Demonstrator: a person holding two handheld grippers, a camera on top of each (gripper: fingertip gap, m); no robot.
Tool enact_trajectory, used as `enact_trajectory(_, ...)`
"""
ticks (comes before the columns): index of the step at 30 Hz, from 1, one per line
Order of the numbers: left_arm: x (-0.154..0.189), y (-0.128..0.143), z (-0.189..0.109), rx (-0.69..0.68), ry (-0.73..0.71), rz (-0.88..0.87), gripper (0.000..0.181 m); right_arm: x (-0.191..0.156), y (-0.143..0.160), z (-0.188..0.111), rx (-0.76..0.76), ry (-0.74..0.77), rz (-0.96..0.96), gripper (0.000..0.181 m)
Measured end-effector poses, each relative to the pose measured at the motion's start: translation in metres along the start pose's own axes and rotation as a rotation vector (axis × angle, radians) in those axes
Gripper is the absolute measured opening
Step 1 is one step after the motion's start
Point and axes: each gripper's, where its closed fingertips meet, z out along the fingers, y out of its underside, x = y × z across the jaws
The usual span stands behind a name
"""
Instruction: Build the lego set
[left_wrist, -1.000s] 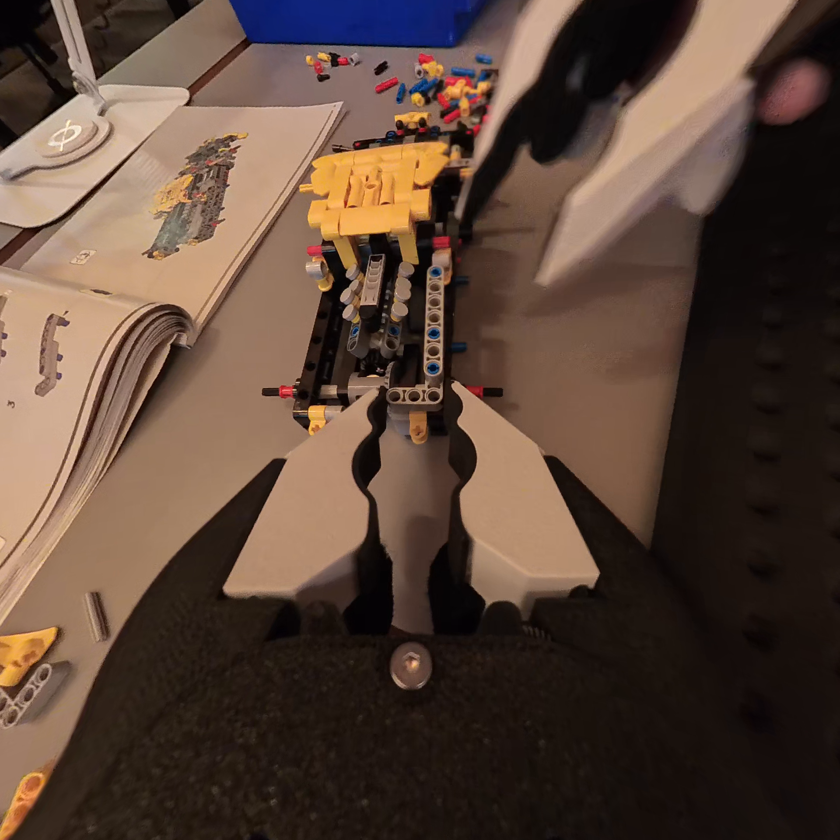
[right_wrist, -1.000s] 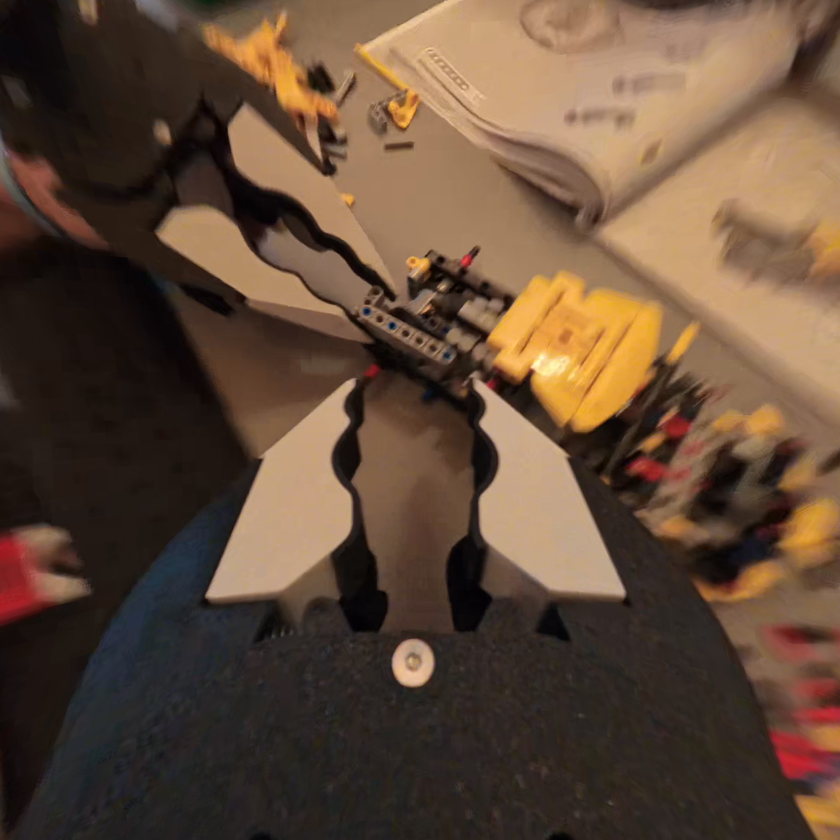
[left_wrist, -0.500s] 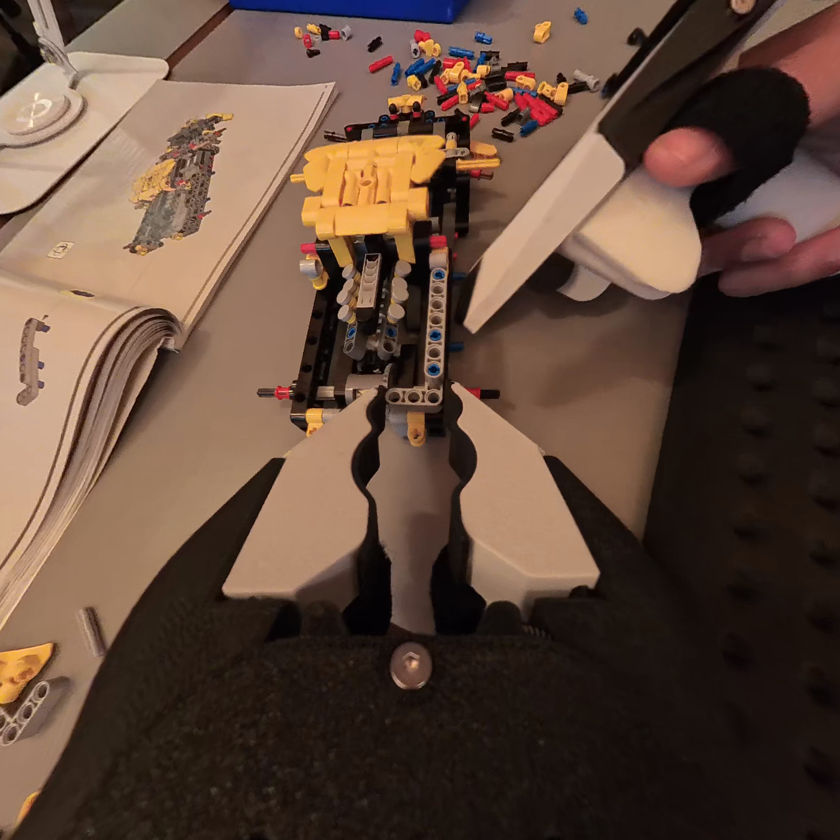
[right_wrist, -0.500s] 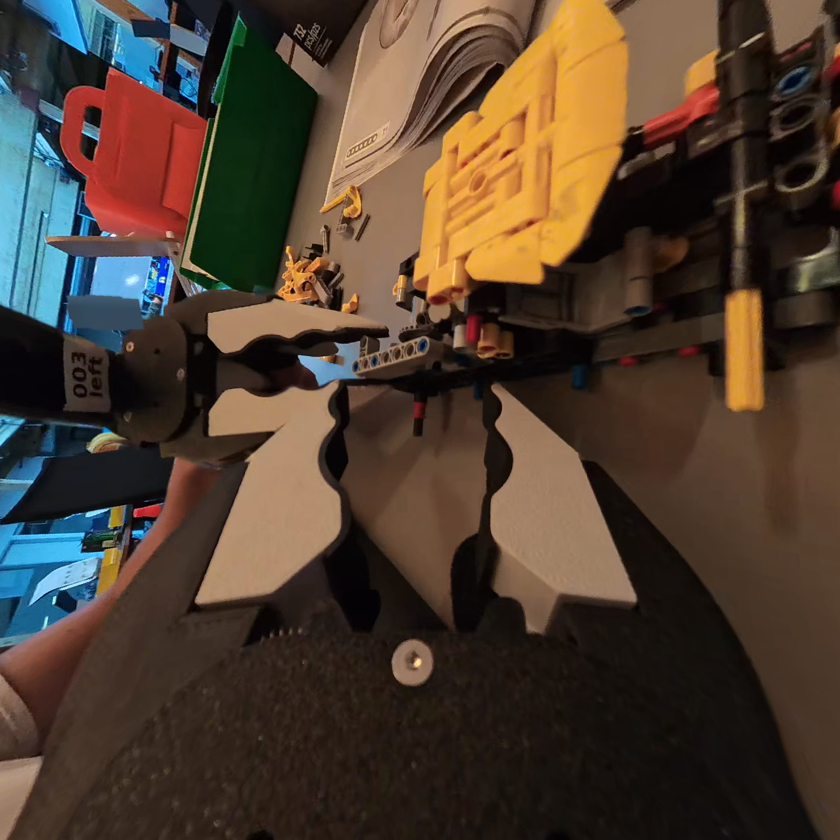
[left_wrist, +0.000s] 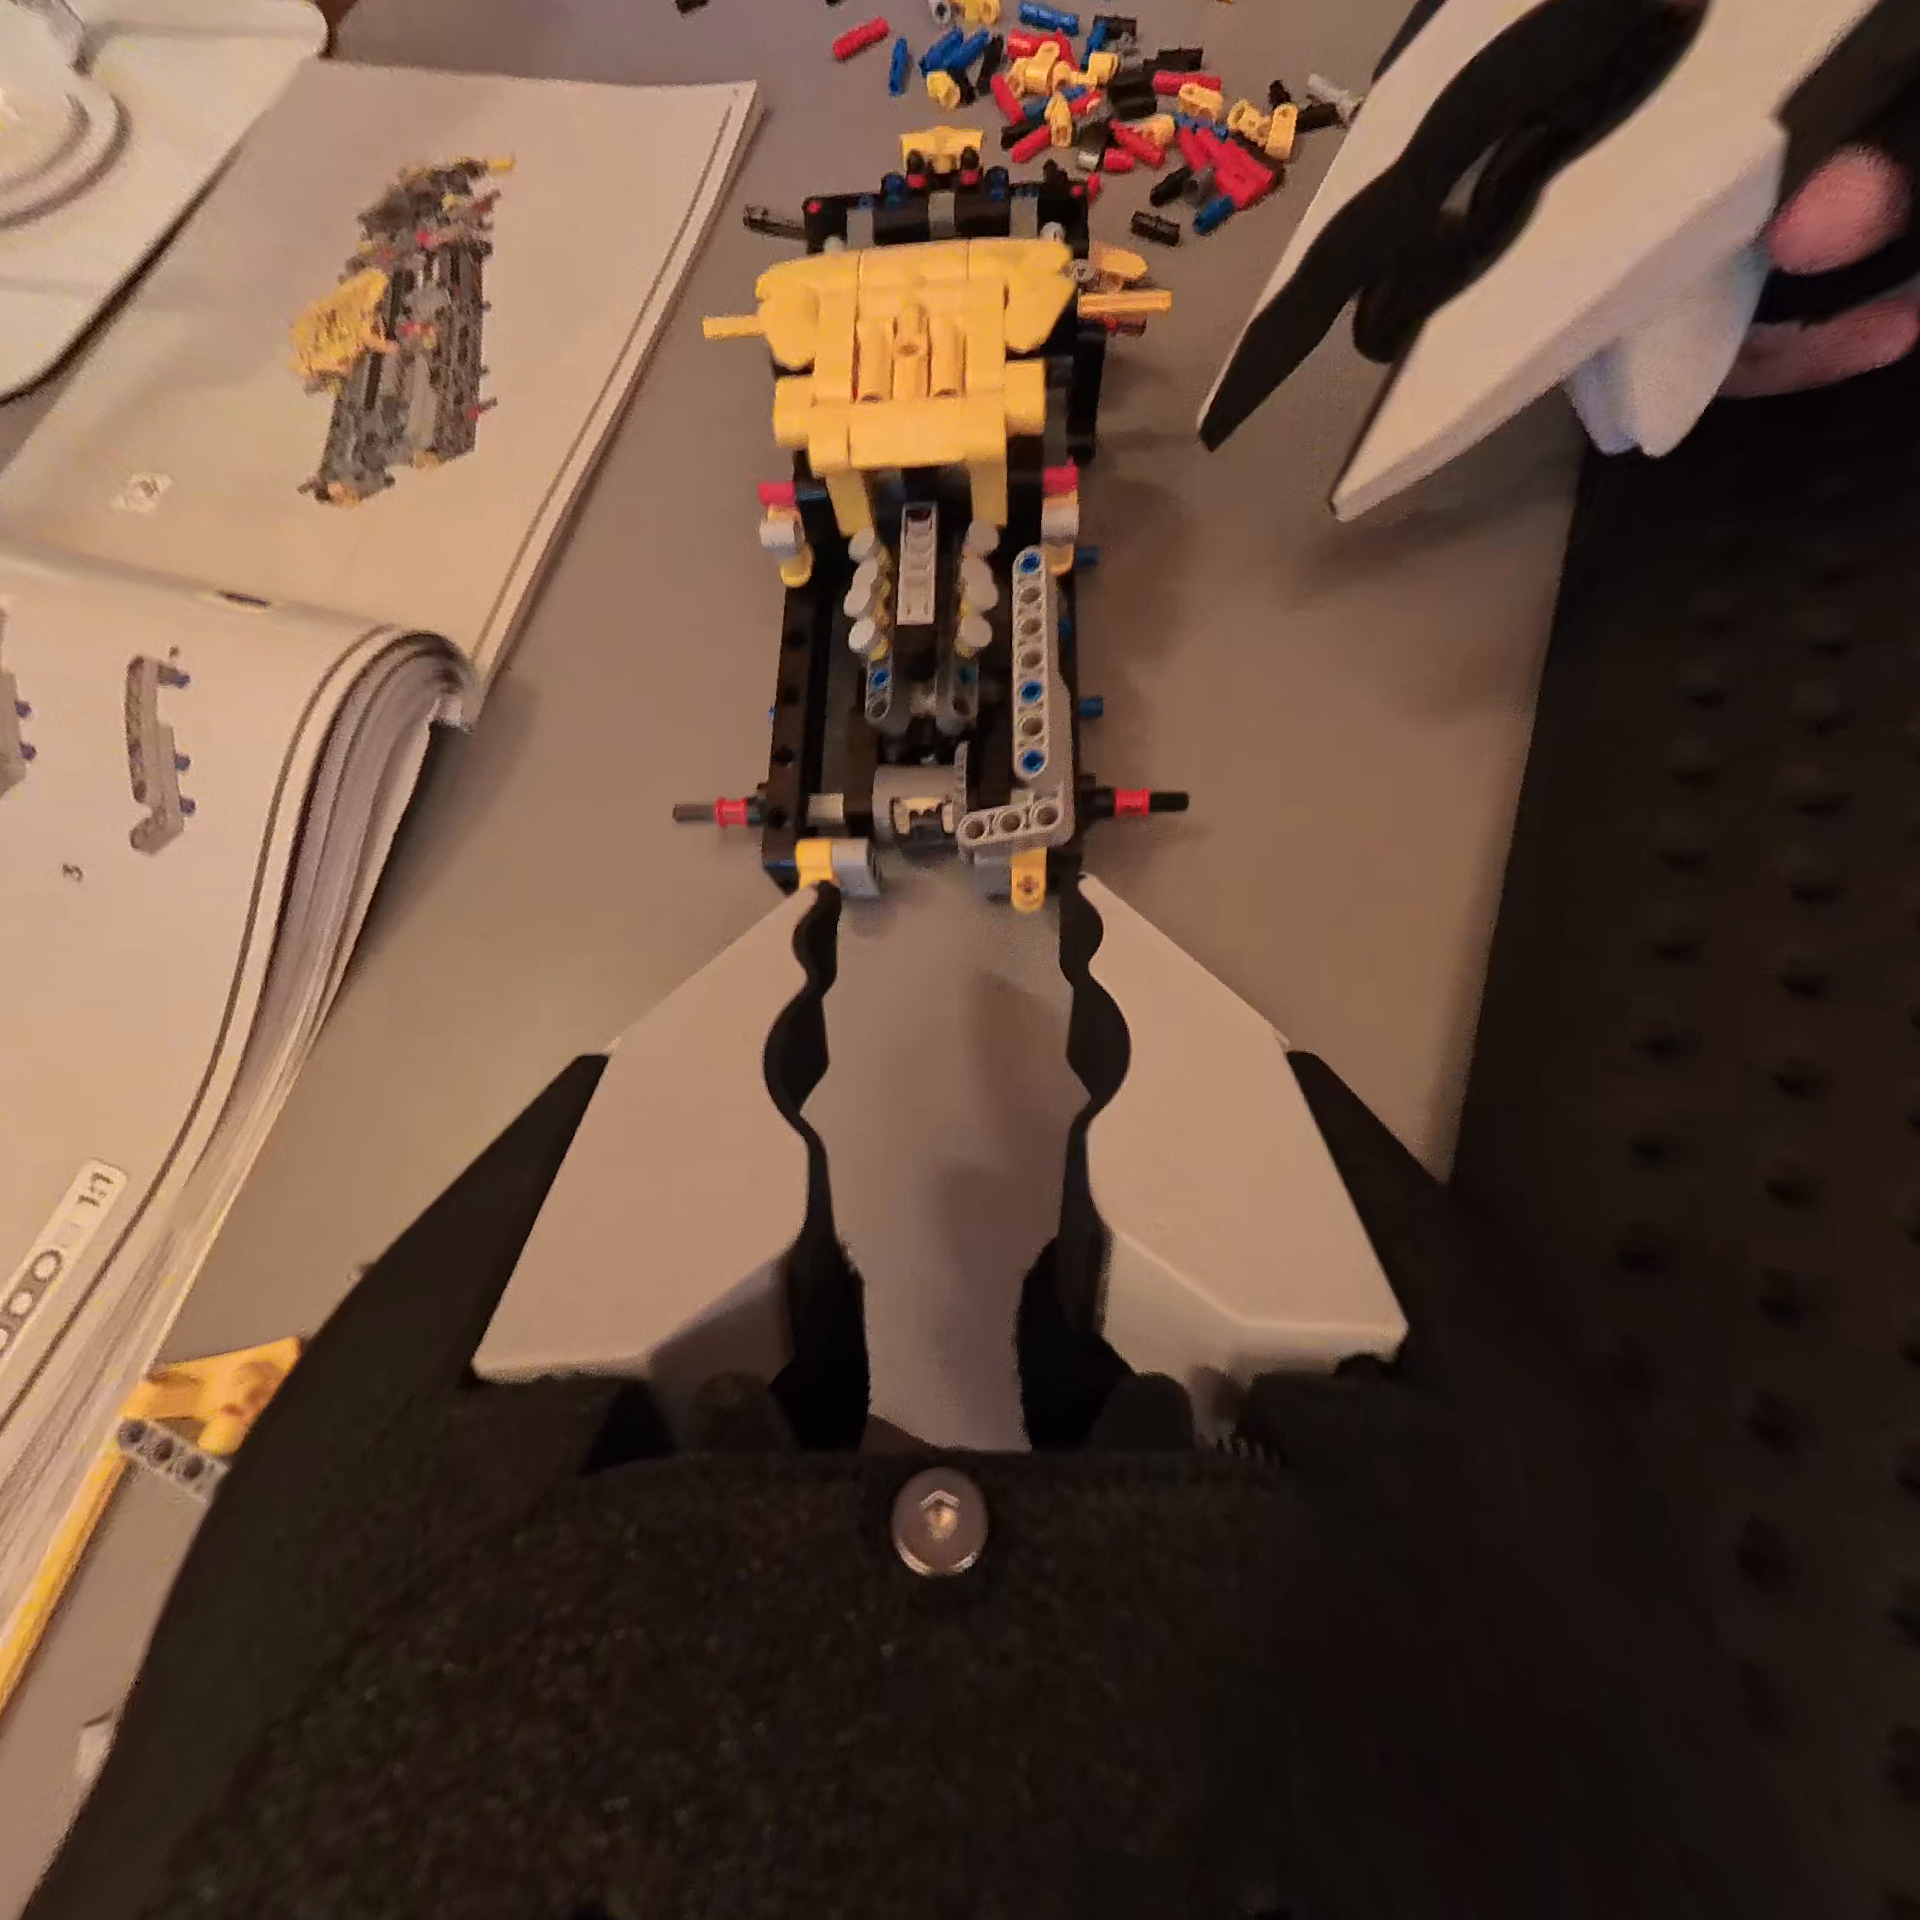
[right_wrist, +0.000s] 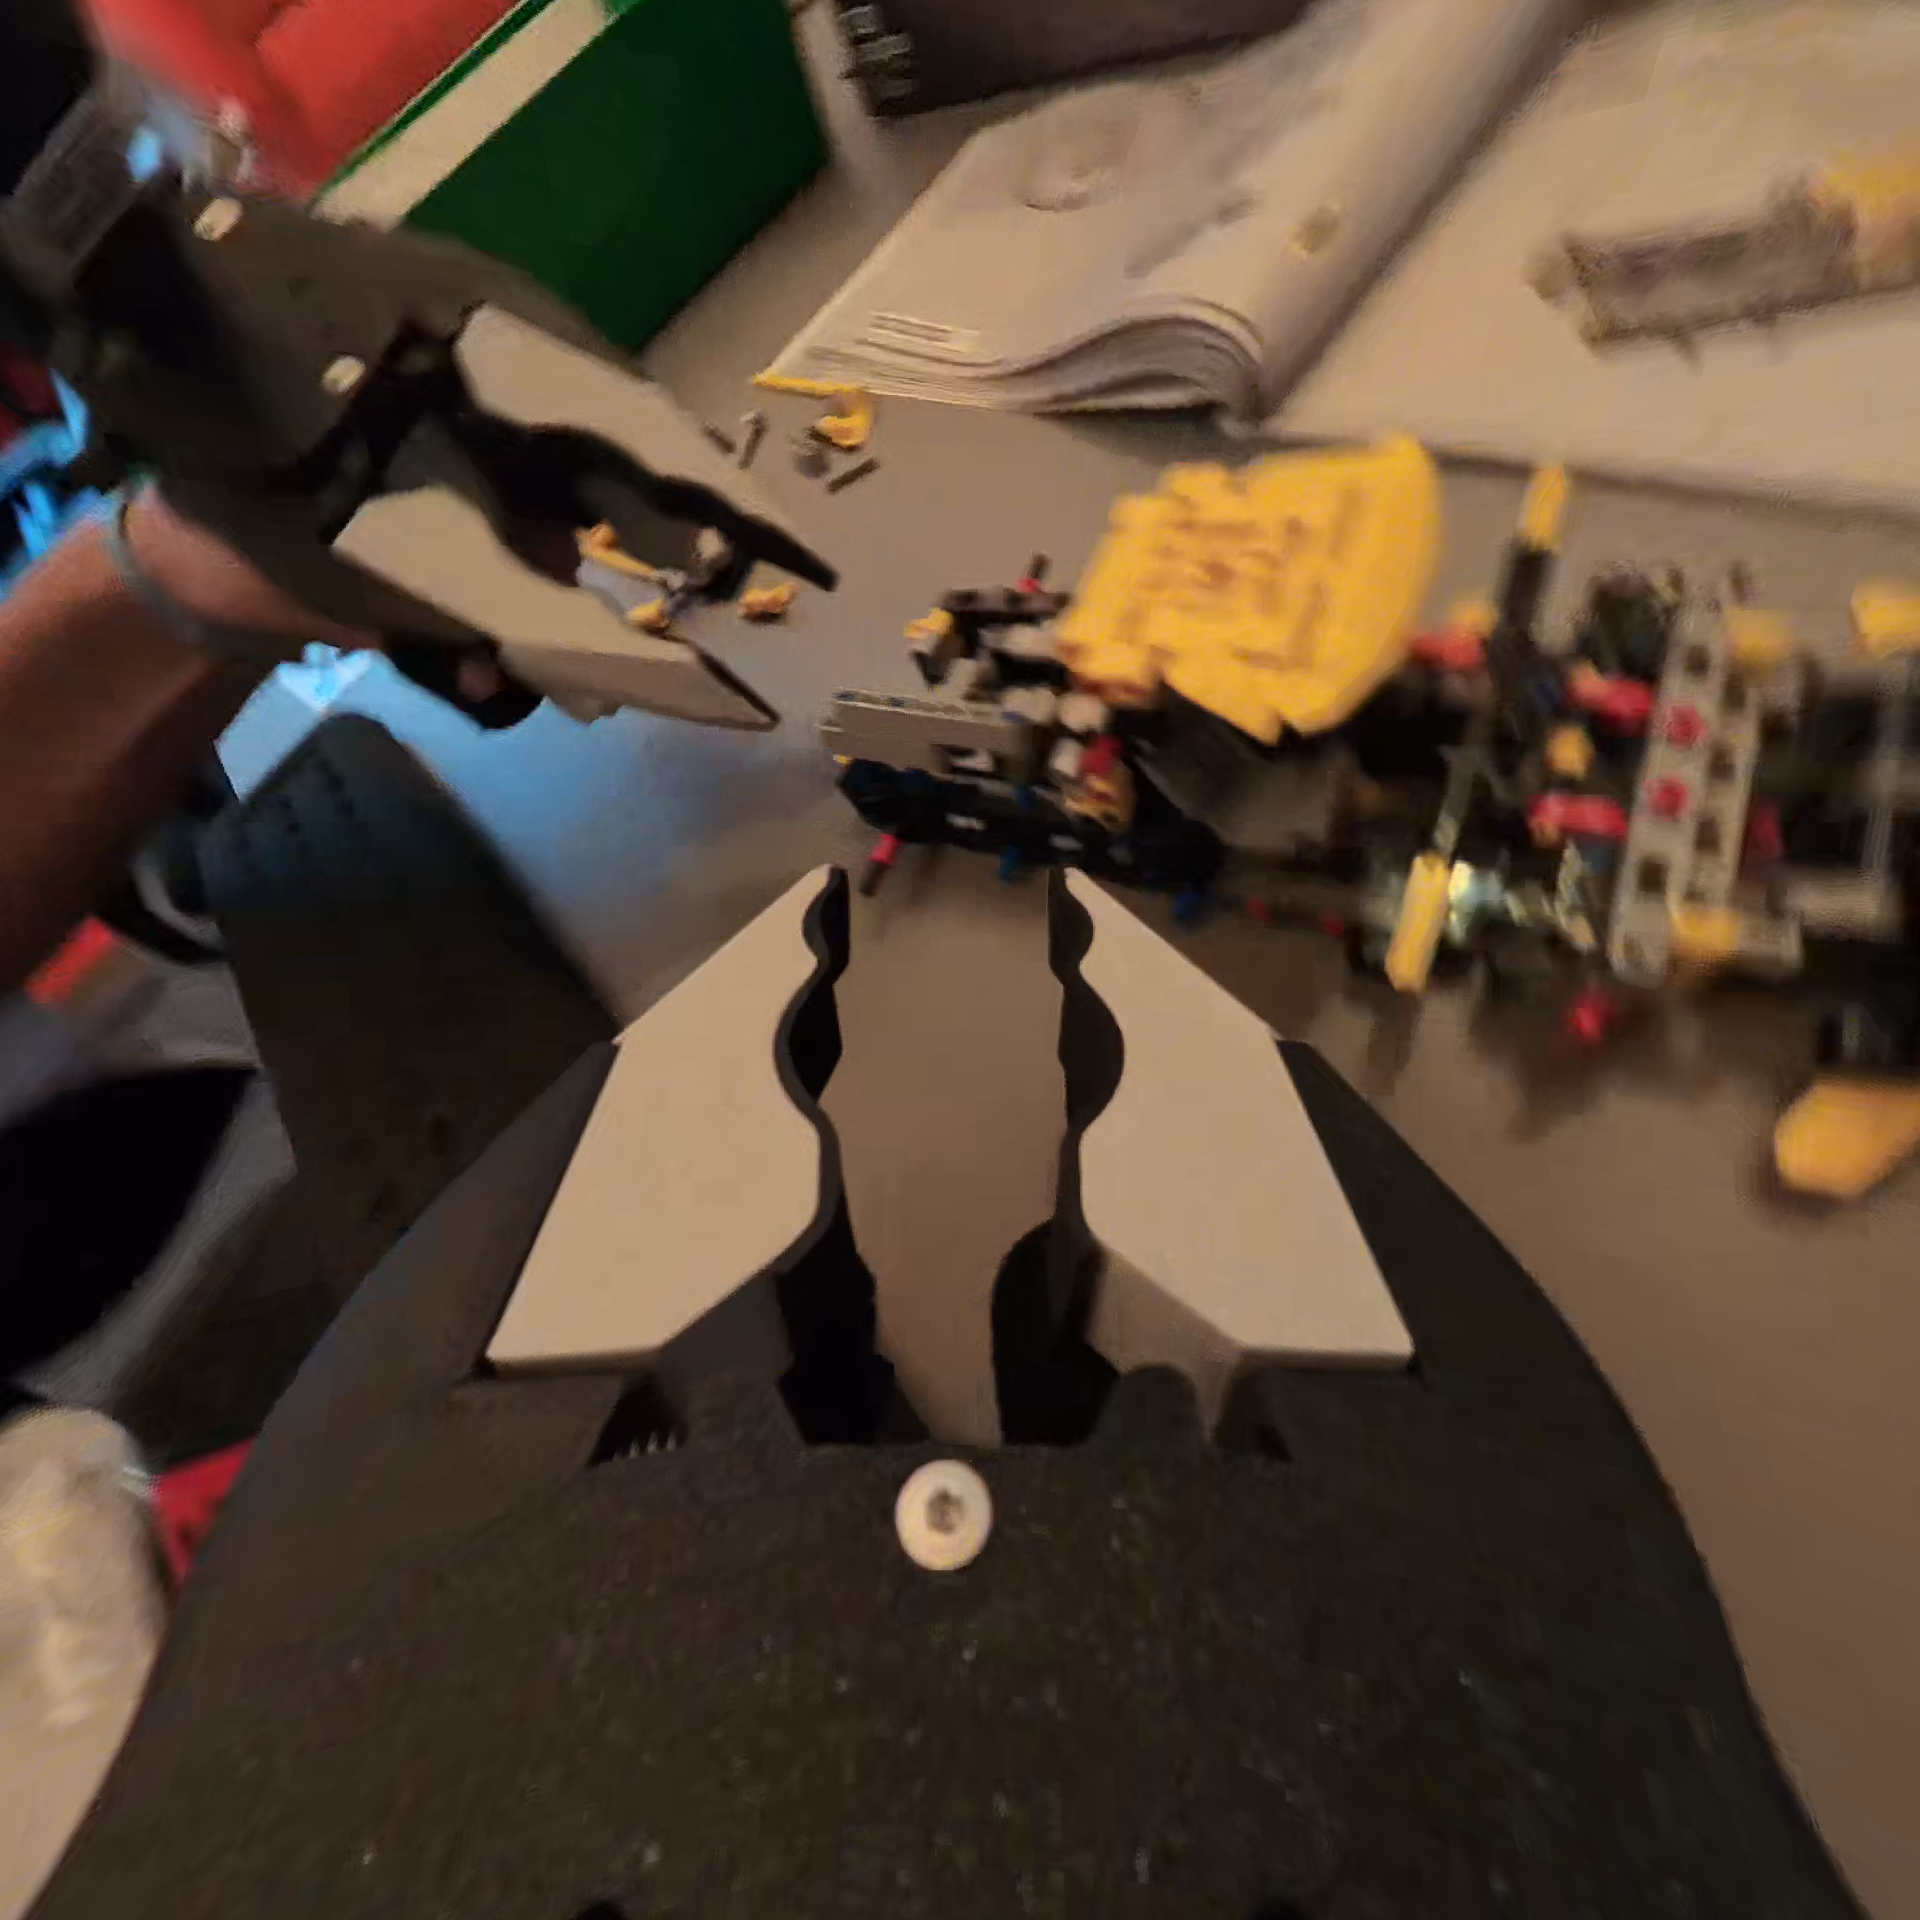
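the lego model is laid flat on the grey table, its long axis running straight away from the left gripper, yellow end farthest. a black frame, grey beams and red pins are seen. both the left gripper and the right gripper are spread wide, with nothing held.

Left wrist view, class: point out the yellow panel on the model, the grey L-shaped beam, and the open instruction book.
yellow panel (left_wrist: 914, 364), left wrist view, centre of its ribbed top.
grey L-shaped beam (left_wrist: 1031, 665), left wrist view, middle of the long arm.
instruction book (left_wrist: 260, 436), left wrist view, flat right-hand page.
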Motion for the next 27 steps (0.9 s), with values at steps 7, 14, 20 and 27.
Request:
enact_trajectory(7, 0.014, 0.028, 0.011, -0.053, 0.104, -0.058, 0.043, -0.024, -0.011, 0.046, -0.380, -0.116, -0.741, 0.044)
enact_trajectory(14, 0.018, 0.029, 0.019, -0.011, 0.090, -0.100, 0.042, -0.020, -0.002, 0.067, -0.801, -0.310, -0.967, 0.030)
enact_trajectory(20, 0.017, 0.026, 0.016, 0.030, 0.097, -0.121, 0.042, -0.013, 0.016, 0.073, -0.954, -0.314, -1.102, 0.013)
enact_trajectory(27, 0.017, 0.027, 0.016, 0.028, 0.087, -0.107, 0.042, -0.018, 0.018, 0.079, -0.901, -0.289, -1.156, 0.010)
